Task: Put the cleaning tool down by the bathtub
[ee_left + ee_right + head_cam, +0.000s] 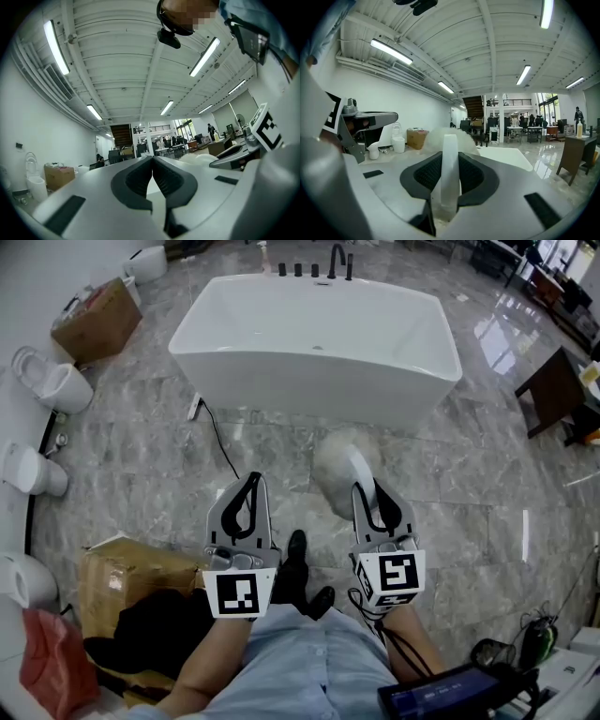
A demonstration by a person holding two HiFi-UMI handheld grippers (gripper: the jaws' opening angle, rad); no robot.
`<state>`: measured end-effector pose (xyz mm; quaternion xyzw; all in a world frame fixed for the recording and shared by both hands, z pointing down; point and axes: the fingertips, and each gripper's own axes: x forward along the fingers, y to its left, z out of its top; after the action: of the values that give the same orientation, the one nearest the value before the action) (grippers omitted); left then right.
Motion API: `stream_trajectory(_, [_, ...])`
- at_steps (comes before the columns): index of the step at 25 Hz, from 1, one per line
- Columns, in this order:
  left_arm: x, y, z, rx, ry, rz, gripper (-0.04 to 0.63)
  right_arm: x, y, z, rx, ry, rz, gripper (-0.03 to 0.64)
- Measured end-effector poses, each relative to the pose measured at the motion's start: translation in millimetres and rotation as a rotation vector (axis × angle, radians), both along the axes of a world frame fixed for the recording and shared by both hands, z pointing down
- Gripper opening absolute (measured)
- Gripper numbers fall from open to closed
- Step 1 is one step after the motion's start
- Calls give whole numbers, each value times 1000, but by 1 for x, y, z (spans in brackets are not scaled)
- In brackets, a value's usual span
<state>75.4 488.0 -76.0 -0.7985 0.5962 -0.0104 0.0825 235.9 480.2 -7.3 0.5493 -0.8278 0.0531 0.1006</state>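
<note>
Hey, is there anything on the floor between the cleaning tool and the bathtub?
Nothing visible. The right gripper holds the tool, and the floor between it and the bathtub is bare tile. A black cable lies off to the left, outside the straight path.

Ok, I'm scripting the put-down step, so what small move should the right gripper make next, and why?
Probably ease the right gripper forward and down toward the floor in front of the bathtub. Its jaws clamp the white handle of the fluffy cleaning tool, whose head sits short of the tub, so it isn't set down yet. The left gripper is shut and empty.
</note>
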Motion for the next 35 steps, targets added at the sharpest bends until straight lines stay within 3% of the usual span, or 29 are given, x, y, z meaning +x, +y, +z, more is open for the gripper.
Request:
stream_trajectory(11, [-41, -151, -5, 5, 21, 21, 17, -34, -146, -5, -2, 12, 41, 101])
stream_trajectory(19, [-78, -207, -6, 14, 44, 11, 17, -66, -201, -13, 15, 33, 46, 101])
stream_trajectory(27, [-86, -258, 20, -30, 37, 13, 17, -72, -254, 7, -4, 45, 58, 101])
stream_trajectory(35, [-67, -328, 35, -63, 19, 18, 17, -57, -325, 28, -44, 38, 42, 101])
